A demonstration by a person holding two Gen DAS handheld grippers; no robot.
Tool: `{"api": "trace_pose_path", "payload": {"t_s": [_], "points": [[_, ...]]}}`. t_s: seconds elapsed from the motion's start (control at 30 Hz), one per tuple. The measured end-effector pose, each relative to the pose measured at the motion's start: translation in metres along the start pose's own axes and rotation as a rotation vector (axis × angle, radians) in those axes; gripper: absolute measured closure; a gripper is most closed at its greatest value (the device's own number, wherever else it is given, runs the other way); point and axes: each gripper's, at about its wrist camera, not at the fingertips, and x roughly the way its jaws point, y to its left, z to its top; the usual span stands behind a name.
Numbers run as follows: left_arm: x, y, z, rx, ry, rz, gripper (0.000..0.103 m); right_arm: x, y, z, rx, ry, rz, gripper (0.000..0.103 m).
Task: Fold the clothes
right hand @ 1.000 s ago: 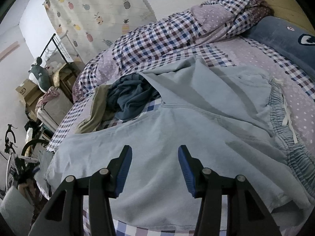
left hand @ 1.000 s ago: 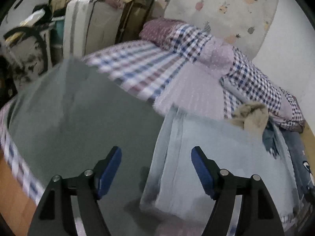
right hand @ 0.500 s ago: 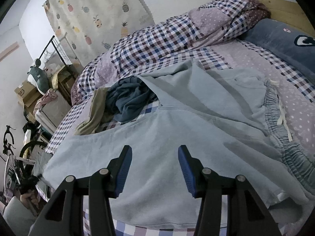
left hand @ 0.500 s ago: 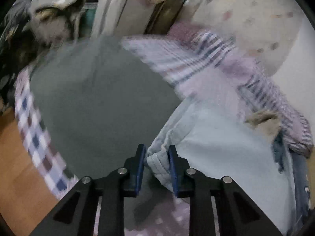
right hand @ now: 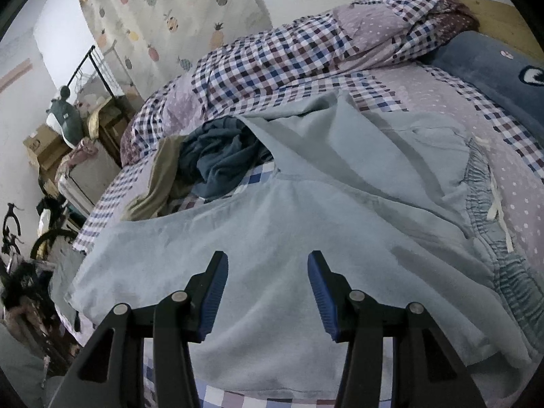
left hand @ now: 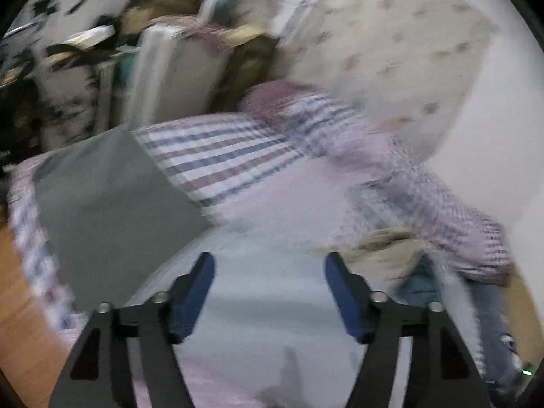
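Both the left claw (left hand: 268, 292) and right claw (right hand: 267, 292) hang released over the pale blue trousers (right hand: 272, 238) on the bed (right hand: 442, 102), with what looks like a crumpled dark blue garment (right hand: 217, 159) just beyond

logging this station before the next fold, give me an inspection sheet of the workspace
surface: bed with checked and dotted sheet, a bunched checked duvet along the wall side
job's things: light blue drawstring pants spread flat, waistband to the right, unfolded
clutter: dark blue garment and olive garment heaped beyond the pants; grey cloth at the bed's end; blue pillow at the head
grippers: left gripper open over the pants, view blurred; right gripper open over the pants, holding nothing
cables: nothing seen
surroundings: pineapple-print curtain, metal rack, cardboard boxes, bicycle
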Motion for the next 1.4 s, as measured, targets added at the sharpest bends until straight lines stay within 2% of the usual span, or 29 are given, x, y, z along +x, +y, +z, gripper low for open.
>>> {"api": "trace_pose_path", "payload": {"t_s": [0.1, 0.2, 0.27, 0.37, 0.5, 0.67, 0.73, 0.83, 0.97, 1.07, 1.17, 1.27, 1.33, 1.4], "points": [[0.011, -0.071, -0.012, 0.04, -0.011, -0.178, 0.019, 0.009, 0.005, 0.0, -0.019, 0.014, -0.011, 0.05], [0.038, -0.139, -0.039, 0.115, 0.048, -0.316, 0.018, 0.015, 0.005, 0.002, -0.025, 0.019, -0.024, 0.05], [0.059, -0.172, -0.063, 0.19, 0.099, -0.365, 0.018, 0.017, 0.003, 0.004, -0.022, 0.017, -0.037, 0.05], [0.086, -0.197, -0.102, 0.259, 0.157, -0.413, 0.018, 0.018, -0.005, 0.013, -0.002, 0.011, -0.056, 0.05], [0.116, -0.205, -0.126, 0.271, 0.274, -0.425, 0.019, 0.021, -0.017, 0.041, -0.026, -0.019, -0.122, 0.05], [0.148, -0.199, -0.123, 0.179, 0.303, -0.427, 0.019, 0.043, -0.037, 0.091, -0.01, -0.044, -0.178, 0.05], [0.156, -0.196, -0.118, 0.146, 0.306, -0.436, 0.019, 0.058, -0.032, 0.111, -0.027, -0.042, -0.185, 0.05], [0.163, -0.19, -0.108, 0.095, 0.287, -0.436, 0.019, 0.088, -0.002, 0.138, -0.119, -0.025, -0.173, 0.05], [0.178, -0.177, -0.1, 0.003, 0.294, -0.422, 0.019, 0.136, 0.063, 0.166, -0.308, 0.026, -0.143, 0.051], [0.189, -0.168, -0.097, -0.07, 0.318, -0.426, 0.019, 0.178, 0.101, 0.179, -0.454, 0.068, -0.178, 0.052], [0.193, -0.163, -0.095, -0.117, 0.329, -0.437, 0.019, 0.219, 0.104, 0.184, -0.512, 0.123, -0.267, 0.053], [0.193, -0.161, -0.091, -0.121, 0.324, -0.438, 0.019, 0.26, 0.107, 0.189, -0.57, 0.178, -0.356, 0.066], [0.193, -0.159, -0.089, -0.127, 0.322, -0.442, 0.019, 0.287, 0.109, 0.193, -0.608, 0.214, -0.416, 0.08], [0.193, -0.156, -0.087, -0.13, 0.319, -0.438, 0.019, 0.298, 0.103, 0.197, -0.624, 0.207, -0.484, 0.084]]}}
